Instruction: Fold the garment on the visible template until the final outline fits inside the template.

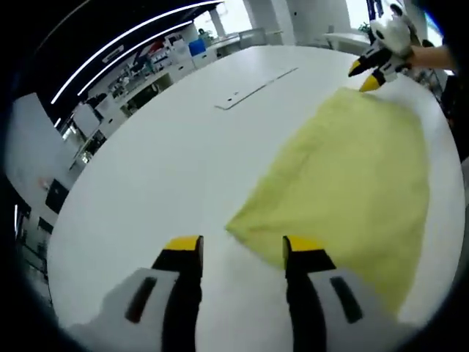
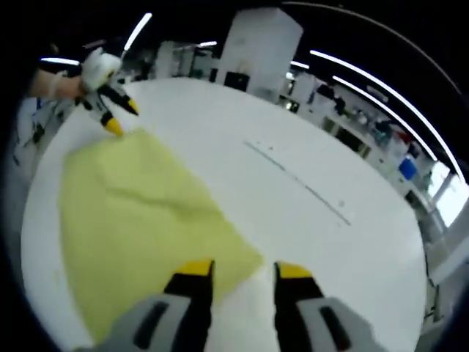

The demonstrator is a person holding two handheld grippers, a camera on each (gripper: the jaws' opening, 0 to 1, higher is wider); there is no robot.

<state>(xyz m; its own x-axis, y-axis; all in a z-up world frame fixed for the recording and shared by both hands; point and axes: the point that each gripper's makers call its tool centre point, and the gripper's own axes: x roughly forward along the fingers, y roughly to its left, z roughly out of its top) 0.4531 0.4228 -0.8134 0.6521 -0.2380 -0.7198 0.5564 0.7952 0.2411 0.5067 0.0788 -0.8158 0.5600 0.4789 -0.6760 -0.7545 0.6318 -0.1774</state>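
White and round, the table (image 1: 146, 183) stands in a bright open hall with long ceiling light strips and shelving at the back. On it lies a yellow garment (image 1: 352, 183), spread flat toward one side, with a soft crease across it in the right gripper view. In the left gripper view the left gripper (image 1: 242, 253) hangs with its yellow-tipped jaws apart and empty, one tip just beside the near corner of the cloth. In the right gripper view the right gripper (image 2: 238, 273) is likewise spread and holds nothing, at the opposite corner. A thin line (image 2: 300, 183) marks the bare tabletop beyond the garment.
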